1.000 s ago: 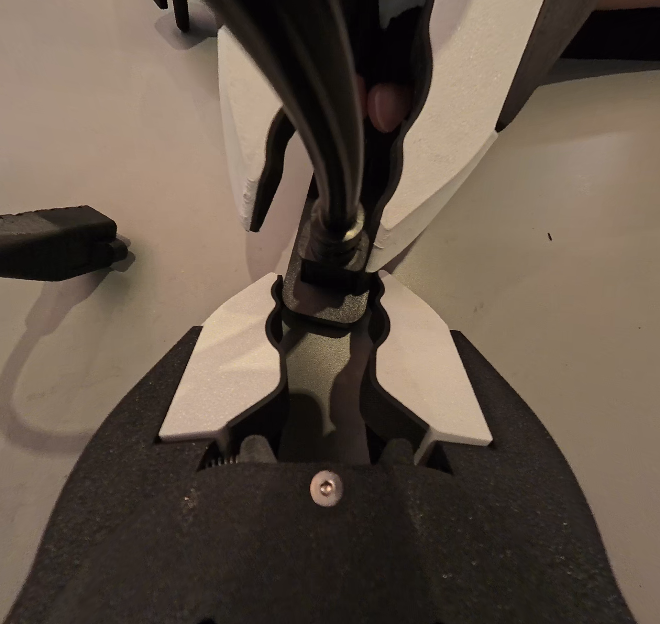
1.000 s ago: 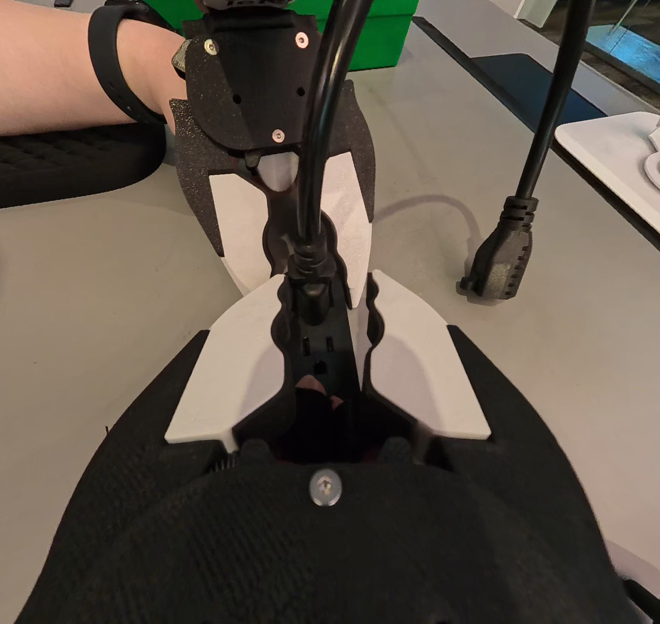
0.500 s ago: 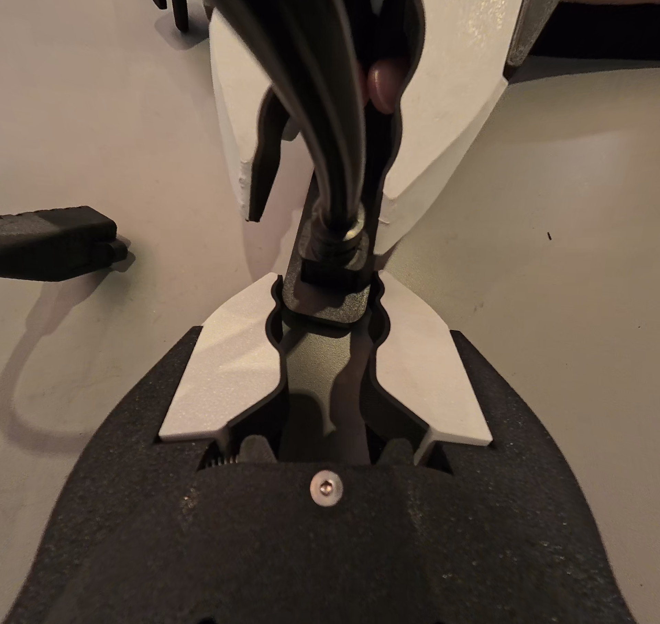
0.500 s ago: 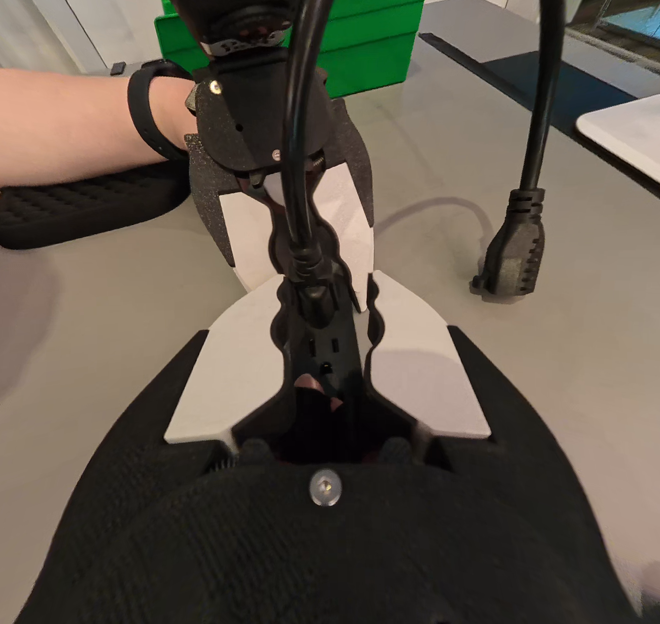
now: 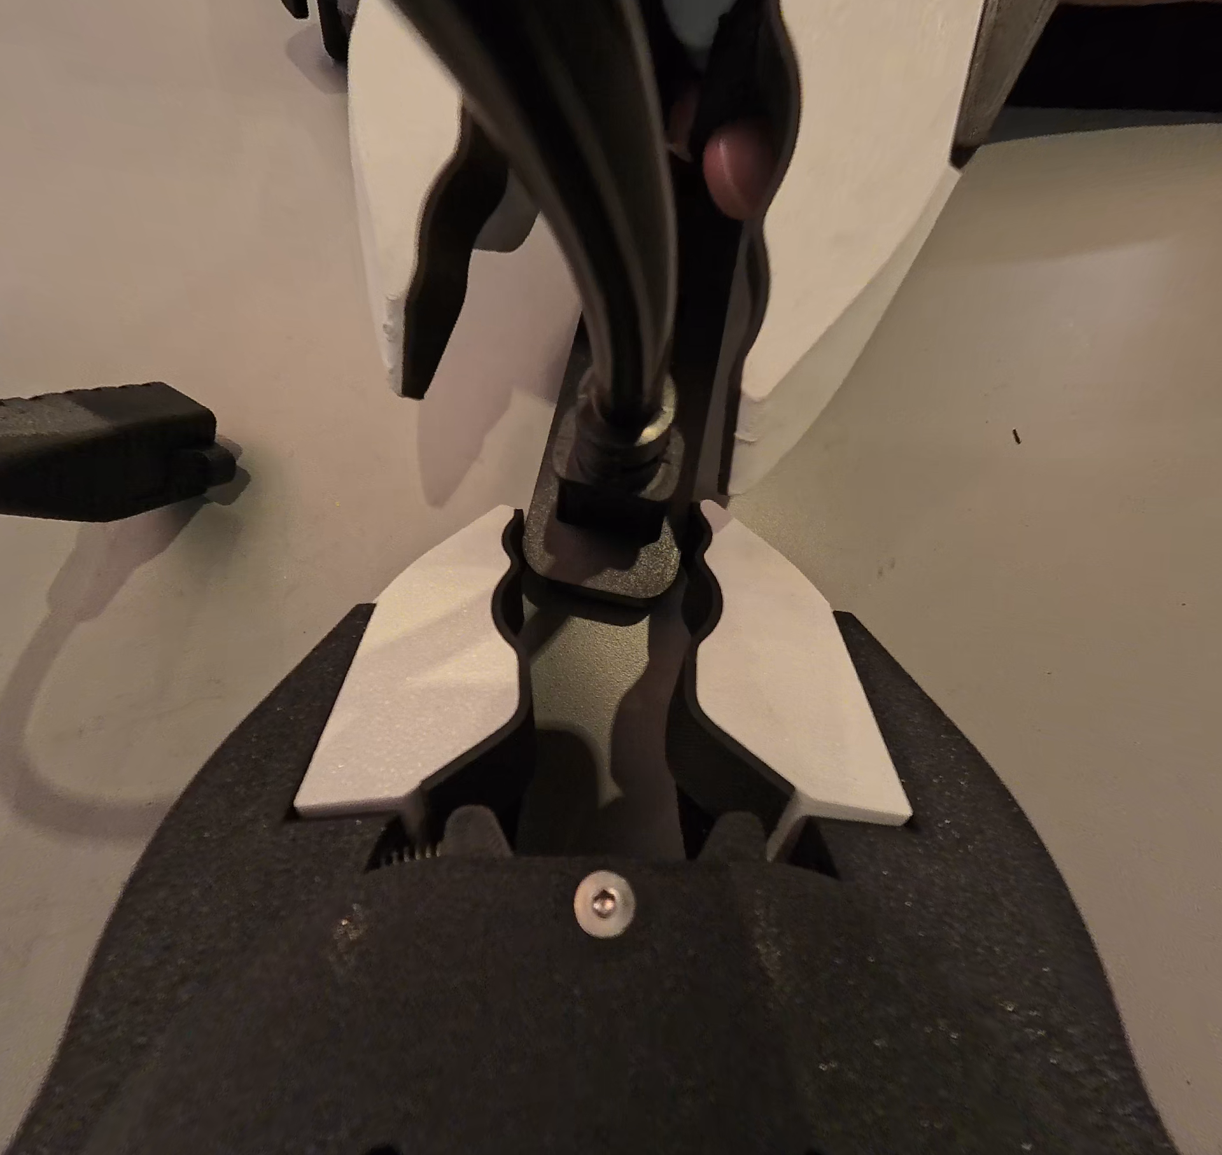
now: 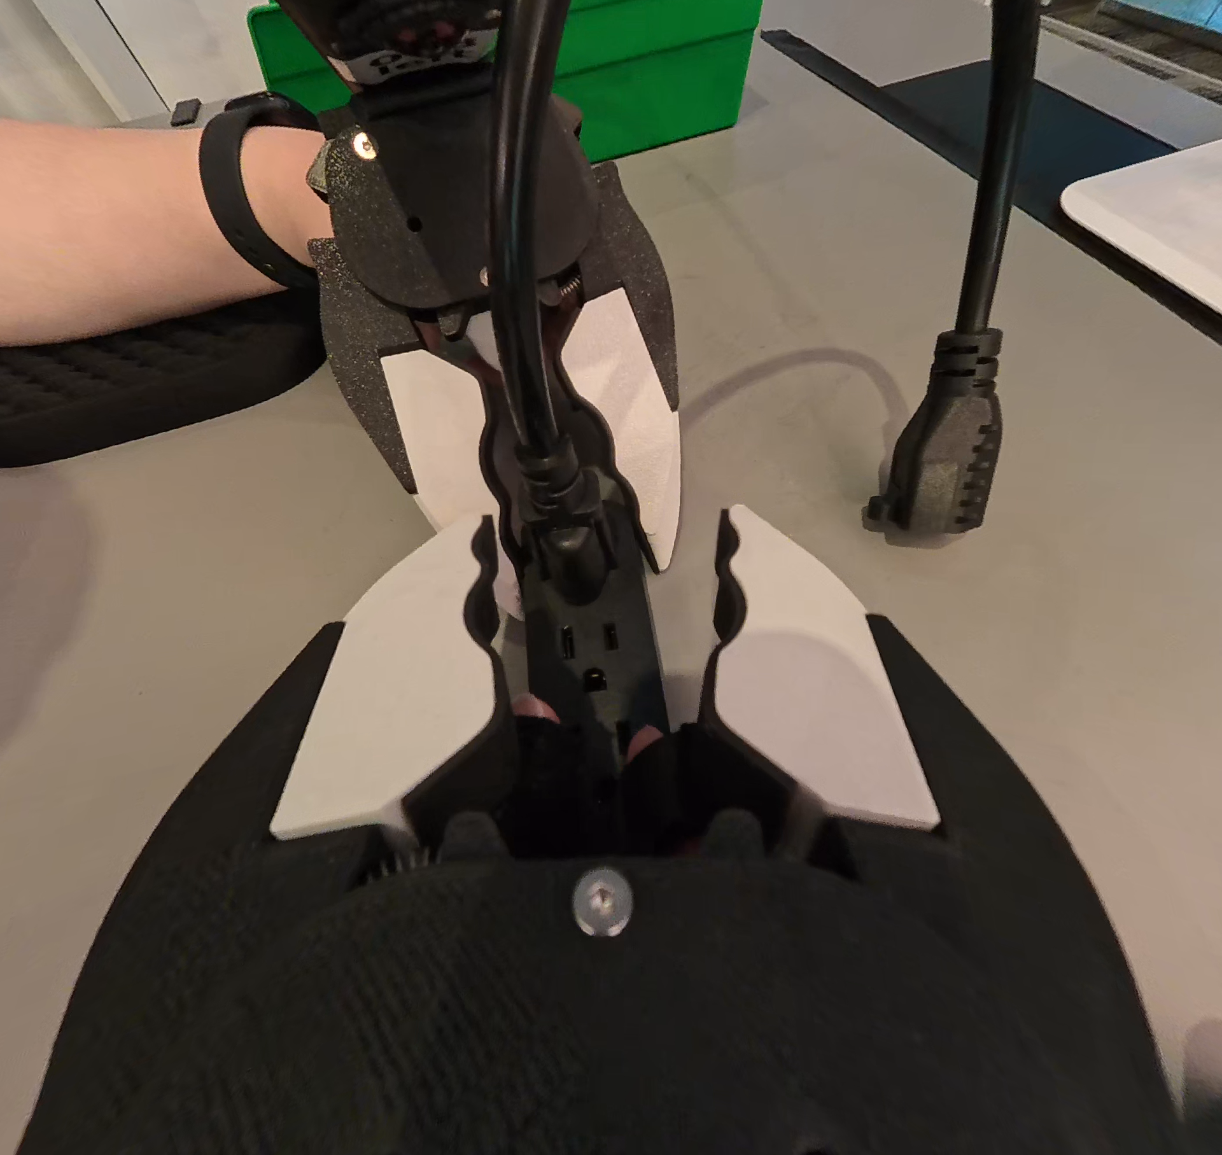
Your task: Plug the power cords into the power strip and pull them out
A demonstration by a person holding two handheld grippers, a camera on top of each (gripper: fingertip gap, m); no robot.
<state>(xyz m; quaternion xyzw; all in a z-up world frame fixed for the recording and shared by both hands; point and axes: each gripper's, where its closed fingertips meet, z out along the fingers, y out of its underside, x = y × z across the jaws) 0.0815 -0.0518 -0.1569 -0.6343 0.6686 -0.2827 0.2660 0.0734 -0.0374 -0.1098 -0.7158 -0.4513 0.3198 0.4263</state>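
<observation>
strip lies lengthwise between both grippers, sockets up.

2 claws, 1 pwr strip, 2 cords, 1 green bin.

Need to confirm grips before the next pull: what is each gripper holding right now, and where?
Left gripper clamps the power strip by its end. Right gripper is open, its fingers astride the strip, holding nothing.
</observation>
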